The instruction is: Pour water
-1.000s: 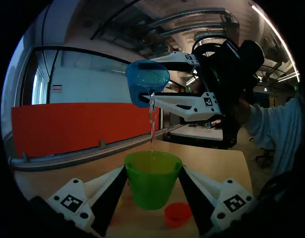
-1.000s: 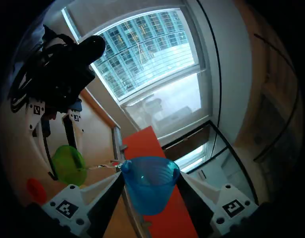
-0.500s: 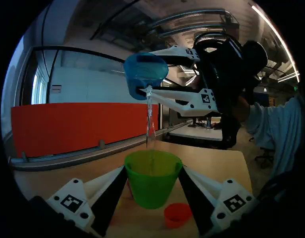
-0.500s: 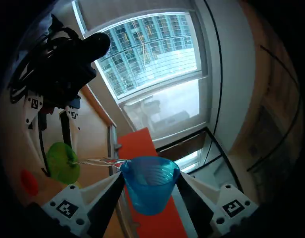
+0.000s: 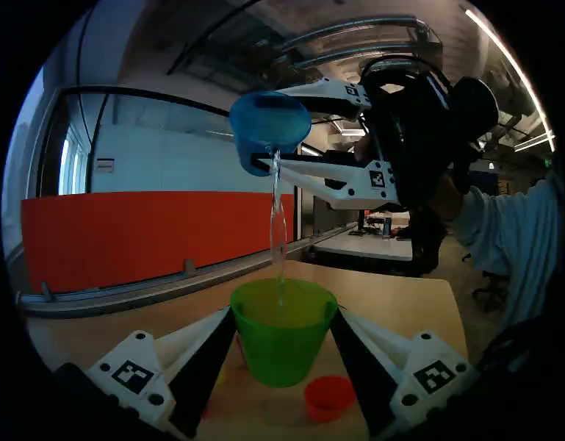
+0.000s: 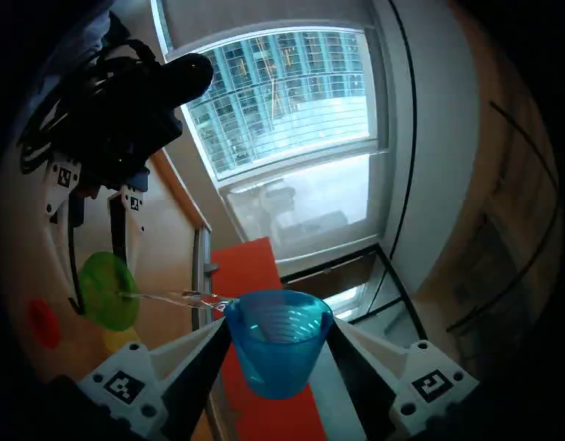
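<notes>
Window point(image 6: 282, 95) in right gripper view; L jaws clamp green cup point(image 5: 282, 338), R jaws tipped blue cup point(image 6: 278, 342).

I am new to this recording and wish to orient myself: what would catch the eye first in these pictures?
A thin stream of water falls from a tilted blue cup, held high by the right gripper, into a green cup gripped low by the left gripper. A small orange cup sits on the wooden table beside the green one, with a long orange panel behind.
</notes>
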Demonstrator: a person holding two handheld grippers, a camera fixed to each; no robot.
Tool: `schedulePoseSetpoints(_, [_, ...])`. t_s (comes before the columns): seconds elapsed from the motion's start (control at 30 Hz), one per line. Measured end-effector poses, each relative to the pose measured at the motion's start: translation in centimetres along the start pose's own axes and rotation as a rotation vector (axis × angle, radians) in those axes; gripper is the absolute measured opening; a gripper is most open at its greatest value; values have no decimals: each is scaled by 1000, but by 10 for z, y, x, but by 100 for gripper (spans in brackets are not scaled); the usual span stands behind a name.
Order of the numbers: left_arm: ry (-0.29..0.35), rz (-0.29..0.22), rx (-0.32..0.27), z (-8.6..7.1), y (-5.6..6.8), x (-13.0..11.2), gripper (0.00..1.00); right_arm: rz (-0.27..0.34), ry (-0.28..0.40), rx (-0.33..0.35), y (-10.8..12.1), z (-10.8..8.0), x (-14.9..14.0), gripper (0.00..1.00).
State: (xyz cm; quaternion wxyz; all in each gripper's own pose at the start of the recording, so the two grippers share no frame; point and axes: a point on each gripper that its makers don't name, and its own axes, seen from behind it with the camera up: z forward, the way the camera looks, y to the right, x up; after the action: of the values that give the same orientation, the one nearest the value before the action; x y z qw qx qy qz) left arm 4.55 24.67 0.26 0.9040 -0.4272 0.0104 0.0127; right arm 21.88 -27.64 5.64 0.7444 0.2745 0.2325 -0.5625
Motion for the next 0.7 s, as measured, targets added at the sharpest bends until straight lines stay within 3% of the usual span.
schedulePoseSetpoints(0.7, [5, -4, -1, 1, -1, 1, 87, -122, 6, -11, 11, 4, 8, 90])
